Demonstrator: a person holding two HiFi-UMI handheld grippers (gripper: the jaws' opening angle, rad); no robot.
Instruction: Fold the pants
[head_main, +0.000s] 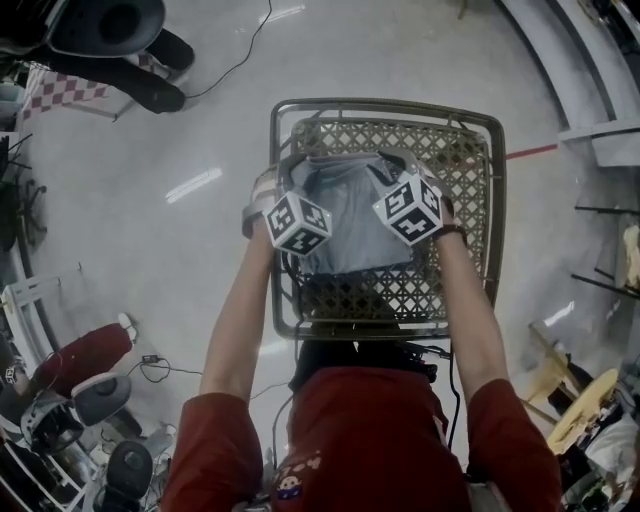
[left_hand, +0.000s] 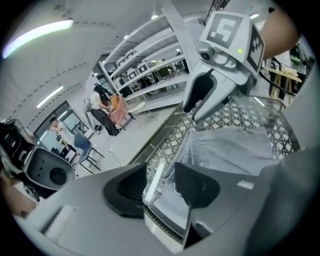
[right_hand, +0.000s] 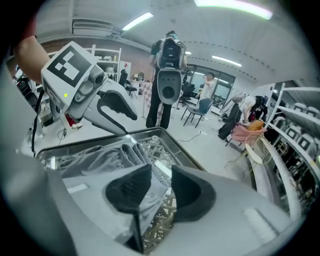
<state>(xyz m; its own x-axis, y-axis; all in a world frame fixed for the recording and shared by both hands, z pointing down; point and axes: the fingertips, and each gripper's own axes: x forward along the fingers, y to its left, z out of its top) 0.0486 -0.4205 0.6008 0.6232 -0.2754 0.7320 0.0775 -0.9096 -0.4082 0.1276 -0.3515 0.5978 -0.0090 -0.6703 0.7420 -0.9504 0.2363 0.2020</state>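
Grey pants (head_main: 345, 225) lie on a lattice-topped table with a metal rim (head_main: 388, 105). My left gripper (head_main: 283, 190) is at the pants' left edge and my right gripper (head_main: 405, 172) at their right edge, both tilted downward. In the left gripper view the jaws (left_hand: 160, 187) are shut on a fold of the grey pants (left_hand: 235, 147), which stretch across to the right gripper (left_hand: 200, 107). In the right gripper view the jaws (right_hand: 161, 187) pinch the cloth (right_hand: 95, 155), whose ribbed waistband is bunched ahead. The left gripper (right_hand: 125, 117) shows opposite.
The table stands on a pale floor with a cable (head_main: 240, 60) trailing behind it. Black equipment (head_main: 110, 25) sits at the far left, more gear (head_main: 90, 400) at the near left. Shelving (head_main: 600, 130) lines the right. People and chairs (right_hand: 200, 107) are farther off.
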